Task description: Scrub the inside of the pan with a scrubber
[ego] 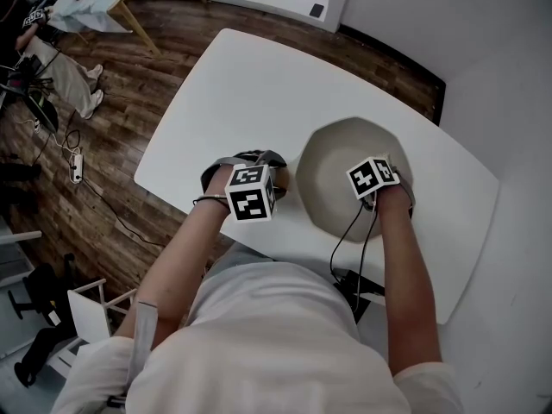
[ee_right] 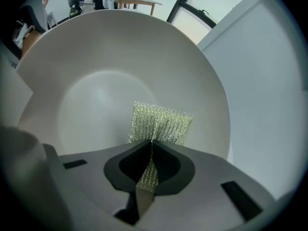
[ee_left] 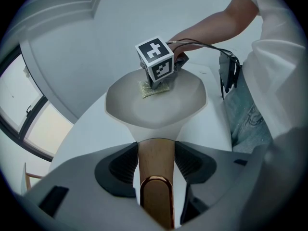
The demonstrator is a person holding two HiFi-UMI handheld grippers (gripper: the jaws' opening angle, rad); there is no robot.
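Here, right claw [ee_right: 151, 141] pinches scrubber [ee_right: 161, 121] inside pan [ee_right: 91, 76]; left claw [ee_left: 156, 151] clamps its handle [ee_left: 156, 196].

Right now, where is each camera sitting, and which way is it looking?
Head view: on the person's head, looking steeply down at the table and pan; both forearms show.
Left gripper view: on the left gripper, facing across the pan; its fingers clamp the handle, and the person's right arm shows.
Right gripper view: on the right gripper, looking into the pan; its fingers pinch the scrubber.
Shared: both gripper views show pan and scrubber.
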